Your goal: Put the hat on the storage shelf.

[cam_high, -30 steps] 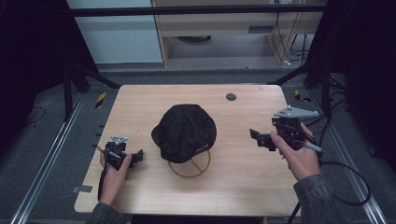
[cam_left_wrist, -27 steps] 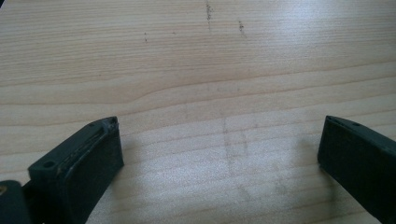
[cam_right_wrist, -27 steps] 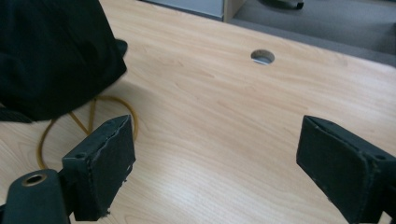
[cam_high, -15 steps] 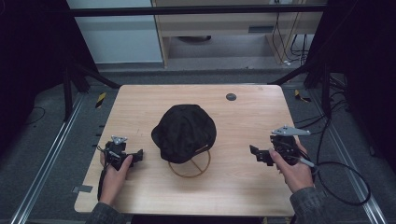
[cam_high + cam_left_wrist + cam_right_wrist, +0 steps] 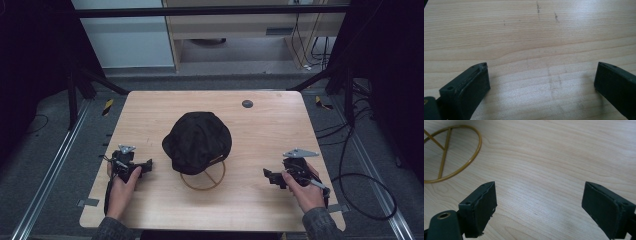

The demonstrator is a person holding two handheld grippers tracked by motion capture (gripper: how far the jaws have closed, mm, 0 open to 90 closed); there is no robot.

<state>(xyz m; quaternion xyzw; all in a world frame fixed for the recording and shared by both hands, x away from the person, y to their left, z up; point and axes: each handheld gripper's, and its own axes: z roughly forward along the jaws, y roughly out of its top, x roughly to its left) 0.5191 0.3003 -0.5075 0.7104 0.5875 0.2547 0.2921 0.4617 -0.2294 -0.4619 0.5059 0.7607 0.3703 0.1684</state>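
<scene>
- On the middle of the counter [image 5: 150, 215] sits a black cap [image 5: 197, 140], draped over a gold wire ring stand [image 5: 202, 177] whose round base pokes out toward the near edge; cap and stand lie where they lay a second ago.
- Near the left edge, the left hand-held gripper [image 5: 146, 165] rests low over the wood, held by the person's left hand [image 5: 120, 187], in the same place as in the earlier frames. In the left gripper view its two black jaws stand wide apart over bare wood grain with a few faint scuff marks, nothing between them.
- Toward the near right corner, the right hand-held gripper [image 5: 267, 176] points at the cap from the right, gripped by the right hand [image 5: 305, 190]. It has come down and back toward the near edge compared with a second ago, when it was held farther from the near edge, level with the cap's middle.
- In the right gripper view its jaws are also spread wide and empty, close above the counter, with the gold ring's curve [image 5: 454, 152] at the upper left, well apart from the jaws.
- Close to the far edge a small dark round disc [image 5: 247, 104] lies on the counter, unchanged.
</scene>
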